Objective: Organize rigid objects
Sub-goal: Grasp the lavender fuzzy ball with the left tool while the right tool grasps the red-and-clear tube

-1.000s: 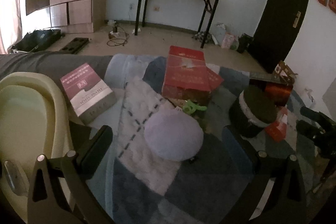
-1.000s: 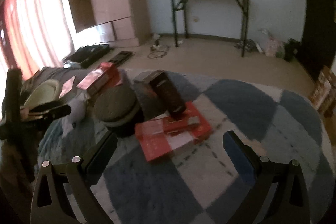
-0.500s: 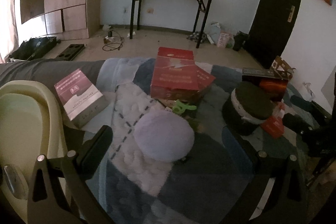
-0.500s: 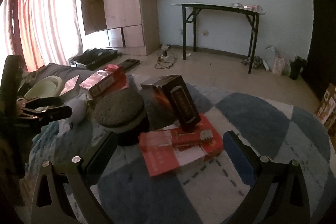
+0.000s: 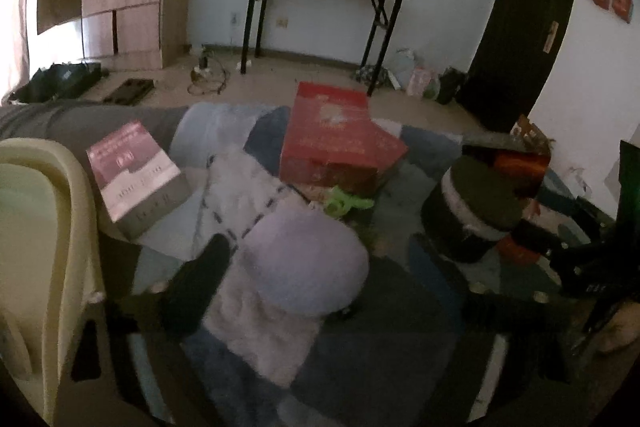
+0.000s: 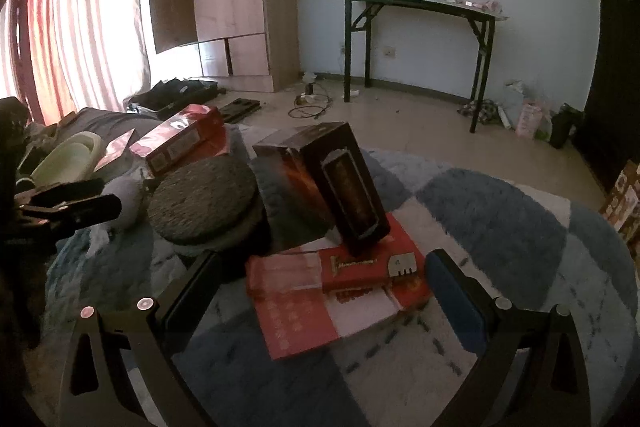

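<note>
Lying on a blue-and-white checked rug (image 6: 500, 211): a lilac round cushion (image 5: 308, 259), a red box (image 5: 328, 135), a maroon-and-white book (image 5: 136, 171) beside a pale green tub (image 5: 48, 227), a round dark tin (image 6: 204, 195), a tall dark carton (image 6: 348, 187) leaning on a flat red packet (image 6: 336, 291). Left tongs (image 5: 332, 287) are closing with the cushion between the blurred fingers, not yet pressed by either. Right tongs (image 6: 320, 283) stand open, fingers either side of the flat red packet without touching it.
</note>
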{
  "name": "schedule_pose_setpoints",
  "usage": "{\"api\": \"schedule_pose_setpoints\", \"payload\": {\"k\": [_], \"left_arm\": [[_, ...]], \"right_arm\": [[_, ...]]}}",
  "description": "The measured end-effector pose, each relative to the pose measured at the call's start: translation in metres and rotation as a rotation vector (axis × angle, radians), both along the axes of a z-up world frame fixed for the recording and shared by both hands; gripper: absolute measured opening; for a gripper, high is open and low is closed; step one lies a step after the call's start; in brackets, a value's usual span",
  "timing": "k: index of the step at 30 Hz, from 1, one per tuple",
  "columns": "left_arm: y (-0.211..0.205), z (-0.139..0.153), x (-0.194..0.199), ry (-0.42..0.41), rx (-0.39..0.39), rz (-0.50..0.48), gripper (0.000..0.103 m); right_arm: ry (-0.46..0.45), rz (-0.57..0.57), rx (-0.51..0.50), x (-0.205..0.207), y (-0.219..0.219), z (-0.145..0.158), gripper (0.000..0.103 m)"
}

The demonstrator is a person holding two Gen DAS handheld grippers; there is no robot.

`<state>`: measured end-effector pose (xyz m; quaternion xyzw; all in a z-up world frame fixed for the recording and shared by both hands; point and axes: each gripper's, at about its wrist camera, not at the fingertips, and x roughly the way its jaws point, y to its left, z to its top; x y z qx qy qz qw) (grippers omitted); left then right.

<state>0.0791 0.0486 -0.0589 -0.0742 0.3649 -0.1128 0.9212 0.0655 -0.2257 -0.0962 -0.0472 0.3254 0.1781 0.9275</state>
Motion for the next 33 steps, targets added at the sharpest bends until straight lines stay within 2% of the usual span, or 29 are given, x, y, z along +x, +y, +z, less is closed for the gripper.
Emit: {"api": "schedule_pose_setpoints", "payload": {"k": [3, 5, 9, 14, 24, 26, 33], "left_arm": [[-0.004, -0.006, 0.002, 0.028, 0.044, -0.004, 0.066], [-0.005, -0.005, 0.002, 0.027, 0.063, -0.006, 0.064], [-0.003, -0.004, 0.001, 0.027, 0.054, -0.015, 0.061], [0.004, 0.000, -0.003, -0.003, 0.038, 0.015, 0.060], [0.009, 0.008, -0.003, -0.007, 0.040, -0.005, 0.060], [0.010, 0.011, -0.004, -0.017, 0.060, 0.010, 0.059], [0.018, 0.013, -0.003, -0.011, 0.055, 0.015, 0.058]], "right_arm": [[0.000, -0.006, -0.015, 0.003, 0.002, -0.002, 0.103], [0.003, -0.009, -0.028, 0.004, 0.004, -0.003, 0.103], [-0.007, -0.007, -0.059, 0.004, 0.009, -0.003, 0.099], [-0.020, 0.010, -0.063, 0.000, 0.010, -0.001, 0.083], [0.008, 0.044, -0.076, -0.020, -0.001, 0.007, 0.083], [0.015, 0.046, -0.077, -0.024, -0.004, 0.010, 0.083], [-0.001, 0.044, -0.058, -0.033, -0.013, 0.022, 0.083]]}}
